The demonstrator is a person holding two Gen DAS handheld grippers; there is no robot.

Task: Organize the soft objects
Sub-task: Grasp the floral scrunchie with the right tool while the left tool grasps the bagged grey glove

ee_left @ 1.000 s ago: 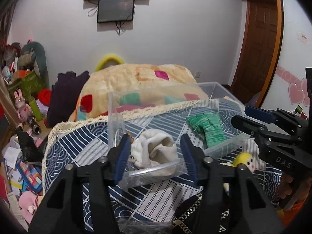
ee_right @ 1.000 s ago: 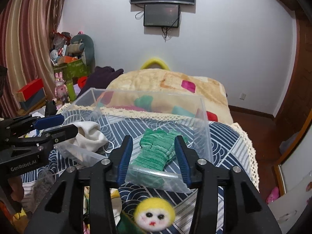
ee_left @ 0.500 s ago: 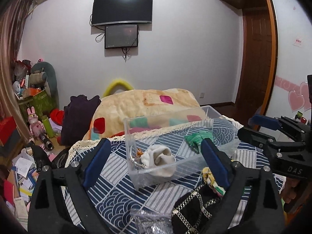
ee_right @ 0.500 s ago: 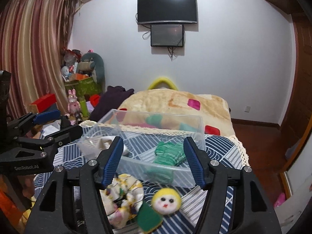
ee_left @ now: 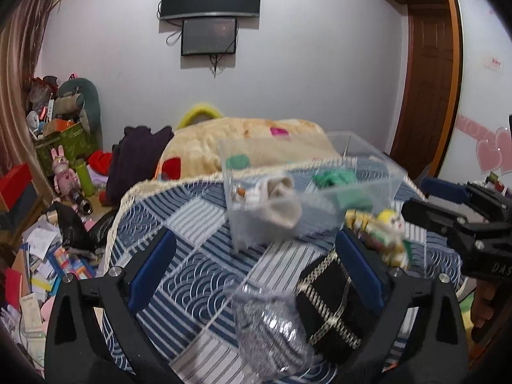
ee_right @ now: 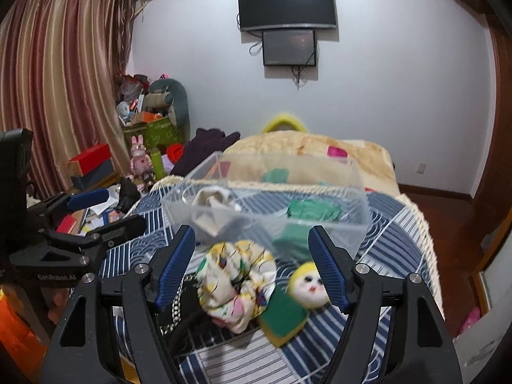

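Note:
A clear plastic bin (ee_left: 393, 172) (ee_right: 358, 198) stands on the blue patterned bedspread and holds a cream sock (ee_left: 281, 204) (ee_right: 211, 201) and a green knit glove (ee_left: 336, 177) (ee_right: 313, 211). In front of it lie a floral scrunchie (ee_right: 236, 275), a yellow-haired doll head (ee_right: 308, 283) (ee_left: 390, 220), a green-and-yellow sponge (ee_right: 281, 316), a black pouch with gold trim (ee_left: 332, 297) and a silver mesh ball (ee_left: 272, 329). My left gripper (ee_left: 256, 275) is open and empty, hovering over the ball and pouch. My right gripper (ee_right: 252, 265) is open and empty, around the scrunchie.
A beige quilt (ee_left: 249, 140) lies behind the bin. Floor clutter, boxes and toys (ee_left: 48, 240) fill the left side. A wooden door (ee_left: 428, 96) is at the right. The bed edge with lace trim (ee_right: 425, 243) drops off on the right.
Both grippers have drawn back from the bin and opened wider. The loose items in front of the bin have come into view between the fingers.

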